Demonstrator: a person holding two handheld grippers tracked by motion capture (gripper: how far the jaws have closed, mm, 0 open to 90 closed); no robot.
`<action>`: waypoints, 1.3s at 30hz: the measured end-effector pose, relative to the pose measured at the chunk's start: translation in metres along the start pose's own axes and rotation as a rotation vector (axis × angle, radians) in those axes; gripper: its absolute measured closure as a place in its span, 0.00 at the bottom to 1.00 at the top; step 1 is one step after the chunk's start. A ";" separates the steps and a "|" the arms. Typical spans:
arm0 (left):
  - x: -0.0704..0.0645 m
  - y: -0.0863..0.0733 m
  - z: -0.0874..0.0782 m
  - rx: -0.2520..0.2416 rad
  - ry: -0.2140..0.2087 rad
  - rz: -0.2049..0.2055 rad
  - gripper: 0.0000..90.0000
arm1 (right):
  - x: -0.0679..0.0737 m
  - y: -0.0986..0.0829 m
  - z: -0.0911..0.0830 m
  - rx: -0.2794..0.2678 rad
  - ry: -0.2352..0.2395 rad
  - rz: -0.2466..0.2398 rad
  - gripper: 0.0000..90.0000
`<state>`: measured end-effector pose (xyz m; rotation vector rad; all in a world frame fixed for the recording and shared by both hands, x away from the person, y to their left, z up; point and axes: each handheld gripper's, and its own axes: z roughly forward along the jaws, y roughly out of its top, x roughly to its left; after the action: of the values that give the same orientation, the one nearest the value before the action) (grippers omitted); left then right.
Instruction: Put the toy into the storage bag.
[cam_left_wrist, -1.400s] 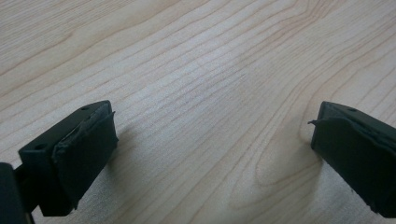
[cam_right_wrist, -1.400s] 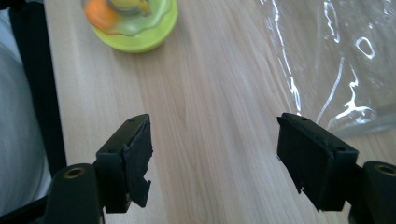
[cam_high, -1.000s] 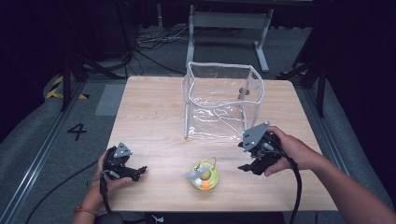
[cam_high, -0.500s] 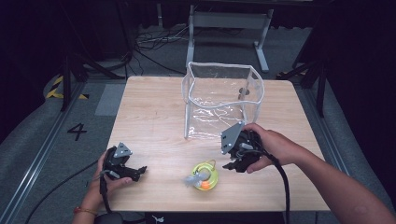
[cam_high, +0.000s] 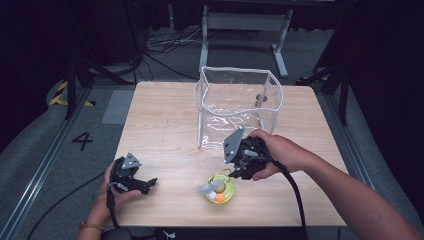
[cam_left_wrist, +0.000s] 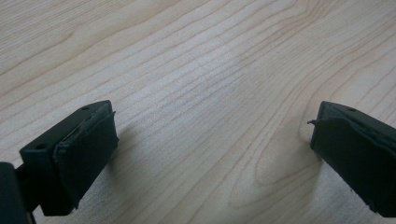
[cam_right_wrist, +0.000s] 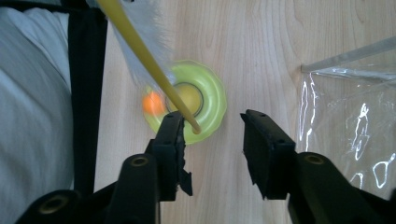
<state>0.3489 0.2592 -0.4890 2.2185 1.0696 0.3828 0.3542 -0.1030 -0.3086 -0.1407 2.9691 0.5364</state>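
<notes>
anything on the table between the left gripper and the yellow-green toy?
Nothing: in the high view, bare wood runs from the left gripper to the yellow-green toy. The left gripper view also shows plain tabletop between its open jaws.

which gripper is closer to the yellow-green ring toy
Right. The right gripper hangs just above the ring toy, jaws open over its rim. The left gripper sits well off to the toy's left near the table's front edge, jaws open over bare wood.

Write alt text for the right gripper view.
The right gripper, jaws open, hangs over a yellow-green ring toy on a wooden table. The toy has an orange ball, a yellow stick and a white feather; a clear bag stands at right.
</notes>
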 end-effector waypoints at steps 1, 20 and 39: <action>0.000 0.000 0.000 0.000 0.000 0.000 0.01 | 0.000 0.002 0.001 0.011 -0.007 -0.006 0.68; 0.000 0.000 0.000 0.000 0.000 0.000 0.01 | -0.003 0.009 0.002 0.034 0.023 -0.002 0.99; 0.000 0.000 0.000 0.000 0.000 0.000 0.01 | -0.006 -0.020 -0.037 0.027 -0.025 0.050 0.99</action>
<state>0.3490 0.2592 -0.4890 2.2185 1.0697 0.3826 0.3589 -0.1343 -0.2801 -0.0571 2.9615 0.4998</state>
